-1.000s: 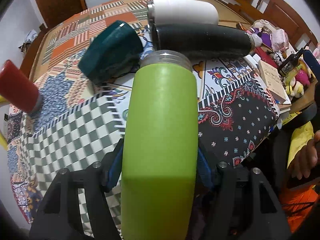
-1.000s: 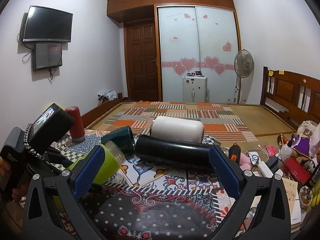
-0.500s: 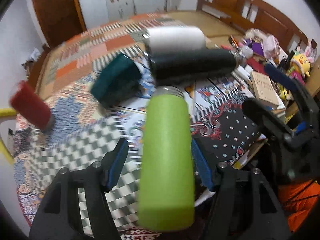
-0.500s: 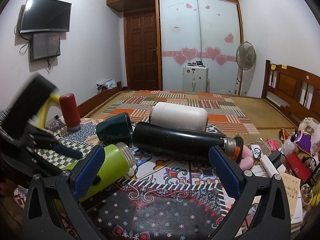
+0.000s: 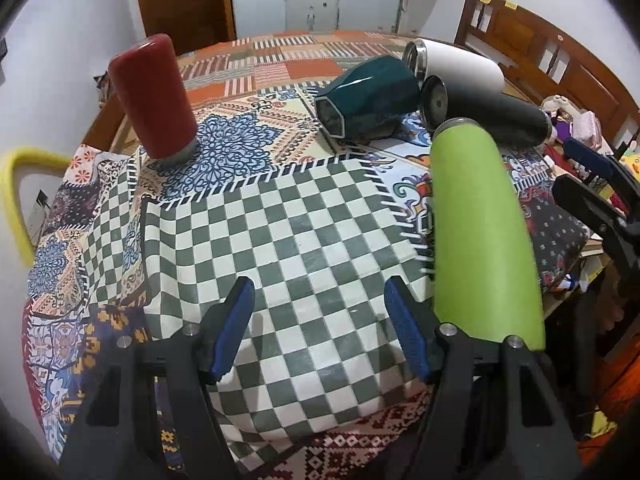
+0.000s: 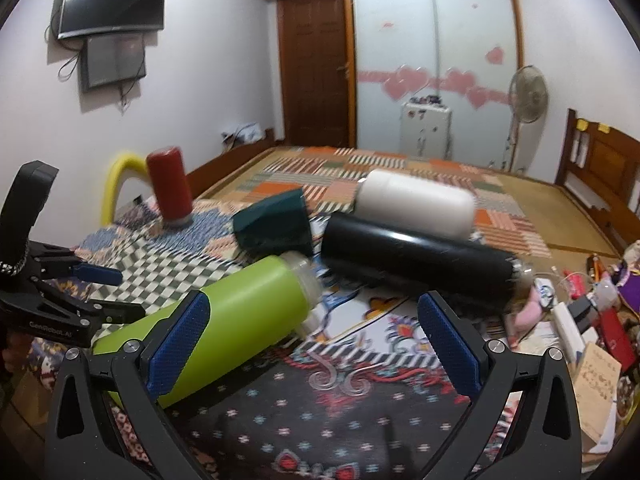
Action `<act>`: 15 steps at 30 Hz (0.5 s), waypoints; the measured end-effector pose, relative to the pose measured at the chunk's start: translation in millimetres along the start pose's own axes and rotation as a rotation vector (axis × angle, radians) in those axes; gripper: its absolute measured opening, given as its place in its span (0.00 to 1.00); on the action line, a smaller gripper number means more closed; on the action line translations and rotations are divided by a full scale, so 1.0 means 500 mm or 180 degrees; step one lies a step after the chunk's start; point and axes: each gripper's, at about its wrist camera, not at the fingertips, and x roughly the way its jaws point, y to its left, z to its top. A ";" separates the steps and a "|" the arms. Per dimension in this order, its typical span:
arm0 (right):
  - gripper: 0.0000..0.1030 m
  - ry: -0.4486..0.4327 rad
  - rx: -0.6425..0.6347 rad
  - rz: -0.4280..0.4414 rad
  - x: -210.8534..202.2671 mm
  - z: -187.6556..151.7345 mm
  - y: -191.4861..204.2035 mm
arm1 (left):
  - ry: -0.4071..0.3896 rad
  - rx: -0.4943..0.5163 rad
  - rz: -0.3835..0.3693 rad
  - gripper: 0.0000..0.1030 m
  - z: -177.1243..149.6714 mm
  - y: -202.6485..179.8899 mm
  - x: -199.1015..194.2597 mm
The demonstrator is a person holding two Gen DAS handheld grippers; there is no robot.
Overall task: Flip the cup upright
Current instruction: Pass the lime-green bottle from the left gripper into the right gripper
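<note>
A lime green bottle [image 5: 482,232] lies on its side on the patterned tablecloth, its threaded mouth pointing away; it also shows in the right wrist view [image 6: 224,316]. My left gripper [image 5: 320,320] is open and empty over the green checkered patch, just left of the bottle. My right gripper [image 6: 316,344] is open and empty, its left finger in front of the bottle. A dark teal cup [image 5: 368,100], a black flask [image 5: 488,112] and a white flask [image 5: 456,66] lie on their sides beyond. A red cup [image 5: 154,96] stands mouth down at the far left.
The table's right edge carries clutter: books, toys and small bottles [image 6: 580,312]. A yellow chair back [image 5: 16,200] stands at the left edge. The left gripper's body [image 6: 44,296] shows at the left of the right wrist view.
My left gripper has let go of the green bottle and swung left over the checkered patch. The bottle now lies on the table to its right. The right gripper has moved nearer to it.
</note>
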 end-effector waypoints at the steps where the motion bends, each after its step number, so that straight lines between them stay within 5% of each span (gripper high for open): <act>1: 1.00 0.0059 0.0003 0.0065 0.007 0.001 0.005 | 0.0010 0.0004 0.0002 0.65 -0.005 0.001 0.004; 15: 0.99 0.0777 0.0059 0.0522 0.080 0.015 0.035 | -0.0214 0.0031 -0.0203 0.65 -0.033 -0.024 -0.009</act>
